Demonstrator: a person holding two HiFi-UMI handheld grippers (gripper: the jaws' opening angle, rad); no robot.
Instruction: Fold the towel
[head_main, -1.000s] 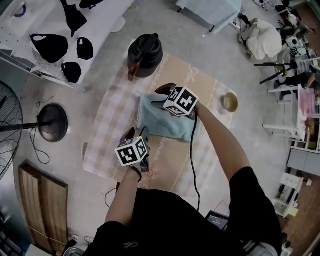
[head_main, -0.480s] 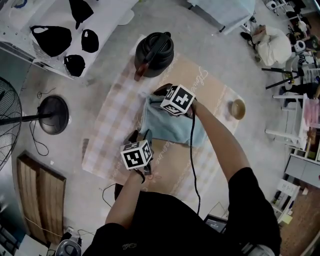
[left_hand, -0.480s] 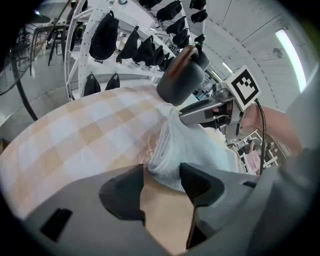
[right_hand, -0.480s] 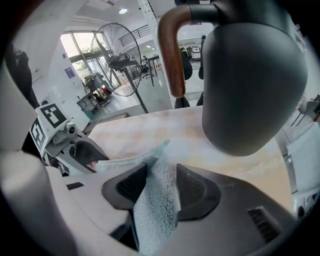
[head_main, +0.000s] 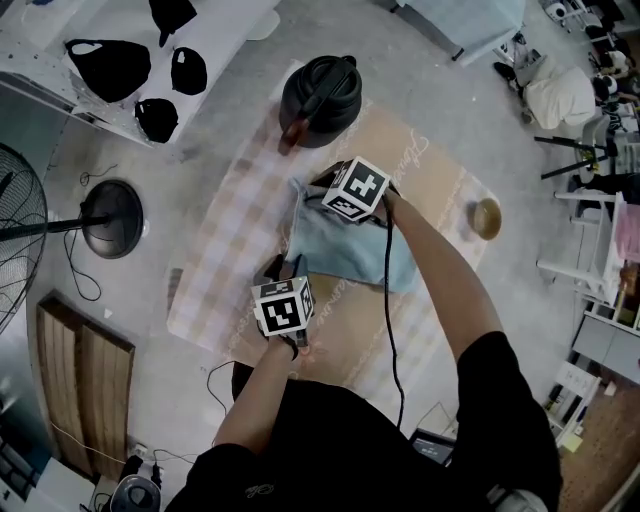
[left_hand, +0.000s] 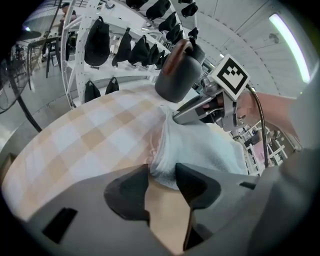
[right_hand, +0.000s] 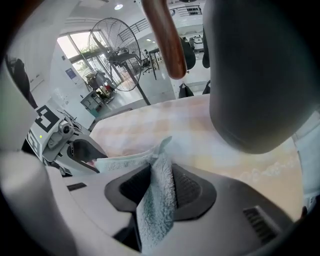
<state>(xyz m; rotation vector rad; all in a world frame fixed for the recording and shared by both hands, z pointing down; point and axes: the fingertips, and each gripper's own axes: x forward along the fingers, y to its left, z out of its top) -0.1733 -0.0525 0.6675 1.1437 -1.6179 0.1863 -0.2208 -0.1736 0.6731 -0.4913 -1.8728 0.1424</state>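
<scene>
A light blue towel (head_main: 345, 248) lies folded on the checked tablecloth (head_main: 228, 250). My left gripper (head_main: 283, 272) is at its near left corner. In the left gripper view that corner (left_hand: 165, 167) sits between the tips of the left gripper (left_hand: 162, 174); the jaws have just been closing, with a gap still showing. My right gripper (head_main: 320, 185) is at the towel's far left corner. In the right gripper view the right gripper (right_hand: 159, 172) has also just been closing, and towel cloth (right_hand: 156, 202) is pinched between its pads.
A black kettle (head_main: 320, 92) with a brown handle stands just beyond the towel, close to the right gripper. A small bowl (head_main: 487, 217) sits at the cloth's right edge. On the floor to the left are a fan base (head_main: 110, 218) and a white rack with black bags (head_main: 120, 70).
The right gripper has come down onto the towel's far corner. The left gripper has stayed at the near corner. The towel lies as before.
</scene>
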